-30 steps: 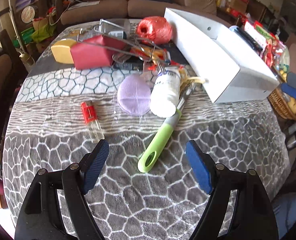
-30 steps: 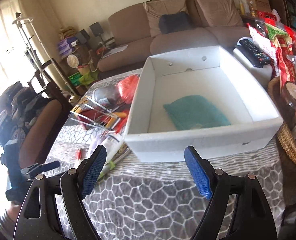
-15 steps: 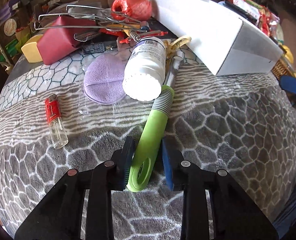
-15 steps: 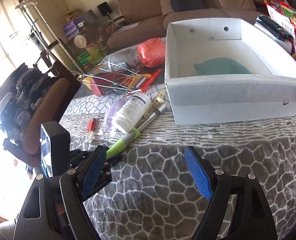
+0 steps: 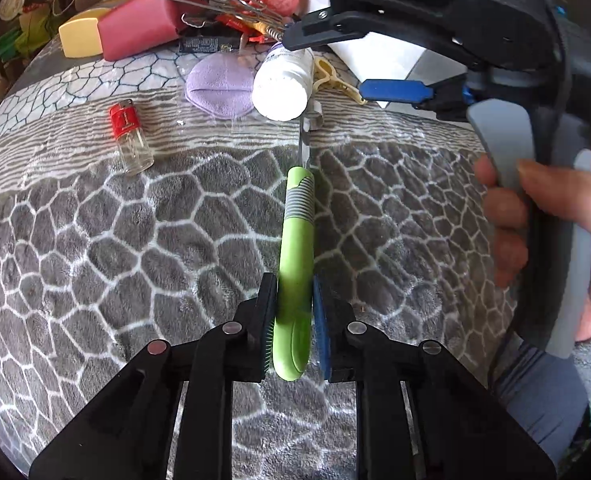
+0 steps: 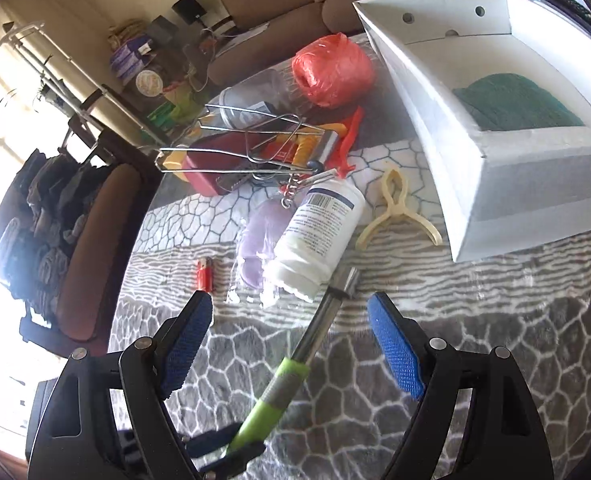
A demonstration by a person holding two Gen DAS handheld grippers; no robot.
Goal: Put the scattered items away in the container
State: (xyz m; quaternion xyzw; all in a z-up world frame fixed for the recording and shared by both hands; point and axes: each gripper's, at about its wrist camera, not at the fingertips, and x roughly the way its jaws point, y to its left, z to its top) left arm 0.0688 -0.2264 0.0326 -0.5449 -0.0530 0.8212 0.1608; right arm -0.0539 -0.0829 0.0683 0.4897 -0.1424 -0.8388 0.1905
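Having just closed, left gripper (image 5: 294, 316) fingers clamp the green-handled tool (image 5: 295, 264); right gripper (image 6: 291, 344) gapes empty.

The desk (image 6: 475, 360) carries a grey blanket with a white cell pattern. Directly on it lie a red-capped lighter (image 5: 129, 136), a lilac pad (image 5: 217, 88), a white bottle (image 6: 319, 236) on its side, a cream clip (image 6: 395, 212), a red twine ball (image 6: 333, 72) and a white box (image 6: 527, 196).
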